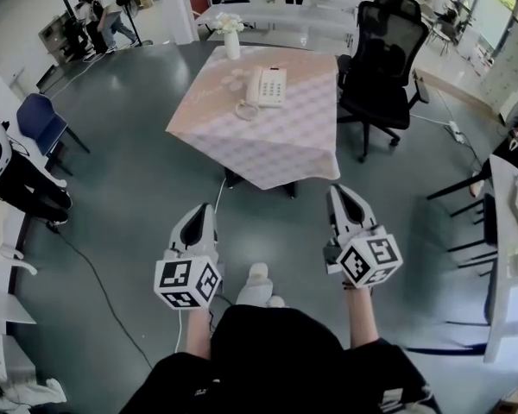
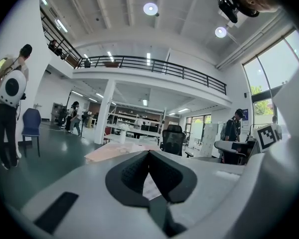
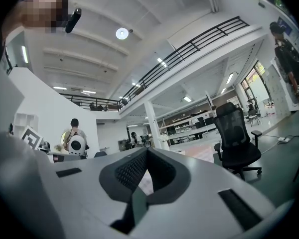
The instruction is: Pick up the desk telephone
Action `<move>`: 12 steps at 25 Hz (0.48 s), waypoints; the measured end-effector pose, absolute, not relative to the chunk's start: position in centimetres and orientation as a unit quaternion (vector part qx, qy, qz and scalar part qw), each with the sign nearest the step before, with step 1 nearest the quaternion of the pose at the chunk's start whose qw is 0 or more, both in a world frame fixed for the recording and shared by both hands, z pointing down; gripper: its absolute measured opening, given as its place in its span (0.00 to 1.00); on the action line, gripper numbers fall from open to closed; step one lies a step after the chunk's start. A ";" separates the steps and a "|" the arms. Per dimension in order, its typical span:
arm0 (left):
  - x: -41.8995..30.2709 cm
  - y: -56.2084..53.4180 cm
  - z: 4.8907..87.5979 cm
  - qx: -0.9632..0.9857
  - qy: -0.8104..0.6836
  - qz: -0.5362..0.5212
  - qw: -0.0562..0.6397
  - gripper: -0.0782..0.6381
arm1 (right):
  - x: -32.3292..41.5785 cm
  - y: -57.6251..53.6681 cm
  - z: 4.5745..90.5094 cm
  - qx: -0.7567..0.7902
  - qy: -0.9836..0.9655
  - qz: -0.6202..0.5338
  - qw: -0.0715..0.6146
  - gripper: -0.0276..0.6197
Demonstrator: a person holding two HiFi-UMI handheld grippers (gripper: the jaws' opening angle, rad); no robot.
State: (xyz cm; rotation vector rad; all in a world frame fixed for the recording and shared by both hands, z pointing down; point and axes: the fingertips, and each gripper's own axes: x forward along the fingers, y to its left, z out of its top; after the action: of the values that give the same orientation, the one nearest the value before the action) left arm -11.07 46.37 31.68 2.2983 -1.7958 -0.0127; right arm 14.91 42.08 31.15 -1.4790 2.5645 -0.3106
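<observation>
A white desk telephone (image 1: pixel 268 85) with a coiled cord lies on a table (image 1: pixel 268 145) covered by a pale checked cloth, ahead of me in the head view. My left gripper (image 1: pixel 205 208) and right gripper (image 1: pixel 339 190) are held side by side over the floor, well short of the table, both pointing toward it. Both are shut with nothing between their jaws. In the left gripper view the left gripper (image 2: pixel 148 153) has its tips meeting, and the table (image 2: pixel 120 151) shows far off. The right gripper (image 3: pixel 146 151) looks the same in the right gripper view.
A white vase (image 1: pixel 231 40) with flowers stands at the table's far edge. A black office chair (image 1: pixel 384 54) sits at the table's right. A blue chair (image 1: pixel 39 121) is at the left, a white desk (image 1: pixel 511 231) at the right. Cables (image 1: pixel 95 283) run across the floor. People (image 1: pixel 99 15) stand far back.
</observation>
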 end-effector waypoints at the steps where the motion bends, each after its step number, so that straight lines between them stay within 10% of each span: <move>1: -11.3 45.8 31.8 0.783 -0.612 -0.003 0.113 0.11 | 14.7 41.5 31.2 -0.496 0.858 -0.105 0.082 0.03; 12: -13.6 34.6 33.2 0.790 -0.602 -0.001 0.121 0.11 | 12.2 30.8 32.9 -0.502 0.854 -0.115 0.074 0.03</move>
State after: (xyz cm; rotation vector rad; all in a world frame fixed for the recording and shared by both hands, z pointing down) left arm -13.58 34.64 33.20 2.3054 -1.7563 -0.0035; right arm 12.19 30.83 32.94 -1.5061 2.5648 -0.3445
